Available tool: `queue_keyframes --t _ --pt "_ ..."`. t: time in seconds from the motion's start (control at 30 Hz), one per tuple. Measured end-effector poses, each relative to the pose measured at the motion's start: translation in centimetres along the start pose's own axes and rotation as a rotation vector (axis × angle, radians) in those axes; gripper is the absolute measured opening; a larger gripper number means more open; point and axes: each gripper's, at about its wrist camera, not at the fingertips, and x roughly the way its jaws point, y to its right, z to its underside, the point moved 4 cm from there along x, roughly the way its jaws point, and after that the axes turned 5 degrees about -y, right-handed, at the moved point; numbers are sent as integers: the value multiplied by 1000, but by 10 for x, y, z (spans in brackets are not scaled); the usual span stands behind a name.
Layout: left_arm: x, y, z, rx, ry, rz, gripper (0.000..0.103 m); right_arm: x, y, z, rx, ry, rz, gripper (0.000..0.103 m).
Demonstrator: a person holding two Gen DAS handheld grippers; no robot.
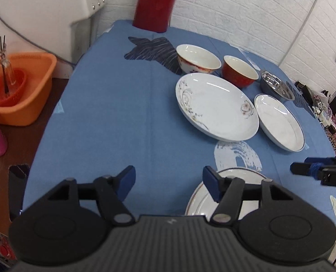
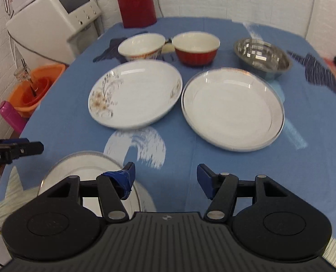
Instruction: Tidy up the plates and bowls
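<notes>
The table (image 2: 82, 136), covered by a blue patterned cloth, fills the centre of both views. A red thermos jug (image 2: 137, 2) stands at the top of the frame, at the table's far edge. At centre left of the right wrist view lies the floral plate (image 2: 134, 95); just beside it, at centre right, lies the silver-rimmed plate (image 2: 232, 108), not touching. A third plate, the gold-rimmed plate (image 2: 82, 170), sits at lower left, partly hidden behind the right hand-held gripper (image 2: 165, 178). Across the upper centre stand three bowls in a row: the white bowl with red trim (image 2: 143, 46), the red bowl (image 2: 196, 47) close beside it, and the stainless steel bowl (image 2: 262, 56) at upper right, set apart. An orange basin (image 1: 20, 95) sits off the table at middle left of the left wrist view.

The right hand-held gripper is spread wide and holds nothing. The left hand-held gripper (image 1: 169, 182) is likewise spread wide and empty, over bare cloth at lower centre.
</notes>
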Motion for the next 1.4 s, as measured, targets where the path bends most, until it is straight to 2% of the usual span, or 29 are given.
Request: queue_keyframes --t 0.07,0.13,0.2,0.23,0.27,0.3,0.33,0.37,0.4,0.47,0.6,0.7,0.93,1.03,1.07,1.1,1.13,1.37,1.4 --pt "1 1 -17 -15 10 17 64 -20 5 -30 2 106 -28 46" --pt "1 3 -37 -28 14 41 64 -40 1 -65 -26 232 22 46" --pt "1 7 -58 -21 42 46 64 -48 -9 -96 -163 321 33 47" --pt "3 9 -66 -14 54 45 65 -40 -14 -107 -248 322 28 48" --pt "8 11 -73 -14 51 39 66 -22 -15 -114 -298 256 38 49" --pt "16 12 -78 -15 35 34 66 5 -12 -120 -309 130 53 49" --pt "25 13 -80 -12 16 36 66 33 -5 -124 -285 10 45 48" --pt "35 14 -82 -13 -6 38 66 55 3 -127 -233 -64 16 48" --pt "44 13 -82 -17 -25 37 66 72 10 -130 -175 -95 -18 48" --pt "60 13 -85 -23 -57 41 66 95 17 -139 -147 -105 -53 48" --pt "79 14 -93 -22 -80 44 66 125 11 -154 -218 -128 -23 48" --pt "94 17 -97 -22 -100 55 66 139 13 -159 -200 -168 -40 48" --pt "112 23 -94 -27 -143 84 66 157 14 -144 -159 -236 -103 48" --pt "117 25 -94 -36 -141 77 66 158 12 -138 -158 -223 -105 49" --pt "119 25 -94 -45 -143 78 64 160 10 -136 -166 -229 -108 51" --pt "120 25 -93 -50 -147 82 54 161 7 -135 -178 -224 -99 51" --pt "122 26 -92 -49 -154 87 49 162 5 -133 -195 -222 -90 53" --pt "128 27 -90 -65 -152 69 45 162 5 -131 -190 -188 -90 53" --pt "128 27 -91 -67 -150 68 37 162 4 -131 -188 -186 -87 53"
